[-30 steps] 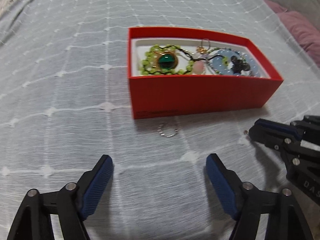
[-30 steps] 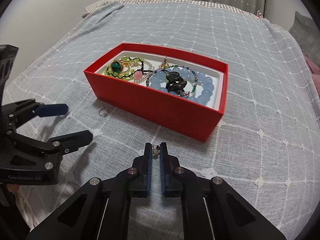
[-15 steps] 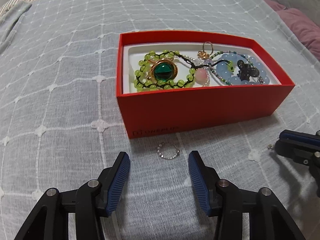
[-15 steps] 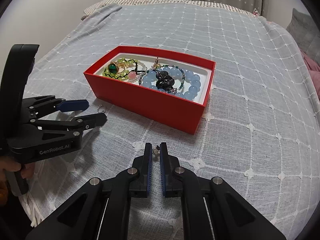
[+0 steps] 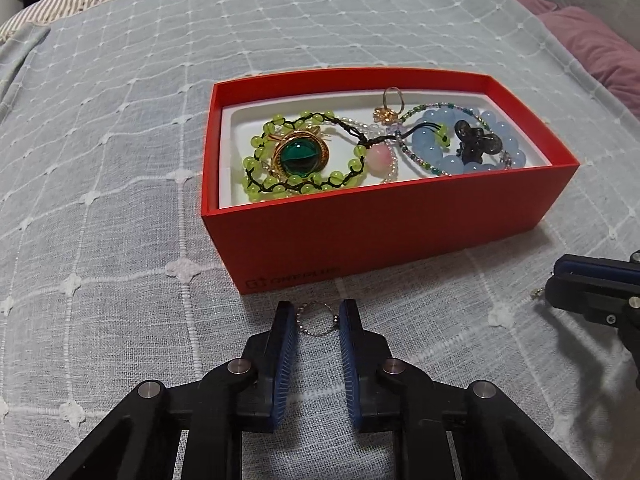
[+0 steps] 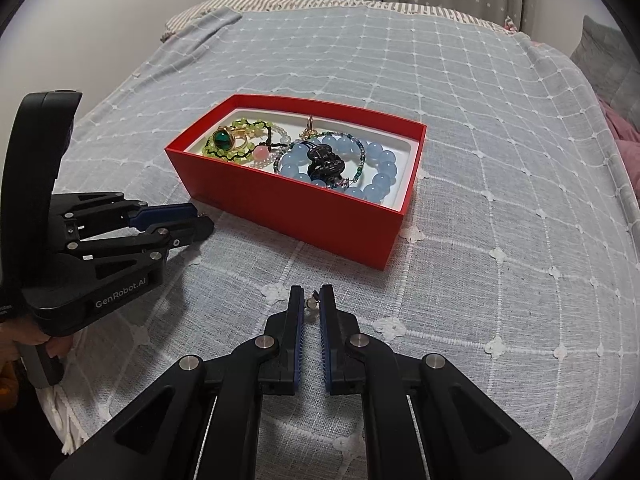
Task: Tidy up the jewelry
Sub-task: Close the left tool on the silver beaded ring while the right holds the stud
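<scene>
Lying on the grey checked bedspread (image 5: 120,160) just before the red box (image 5: 400,224), a small silver bead-chain ring (image 5: 318,319) is clasped between the left gripper (image 5: 318,322), whose jaws have just been closing. A tiny pearl earring (image 6: 311,303) is pinched by the clenched right gripper (image 6: 311,300). "ONEPLUS" is embossed on the box; "GenRobot.AI" is printed on the left gripper.

Matt red cardboard box (image 5: 384,220), glossy beads (image 5: 430,148)

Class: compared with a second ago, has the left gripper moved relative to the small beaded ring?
Yes. The left gripper advanced toward the red box; its jaws, just closing, now flank the beaded ring.
</scene>
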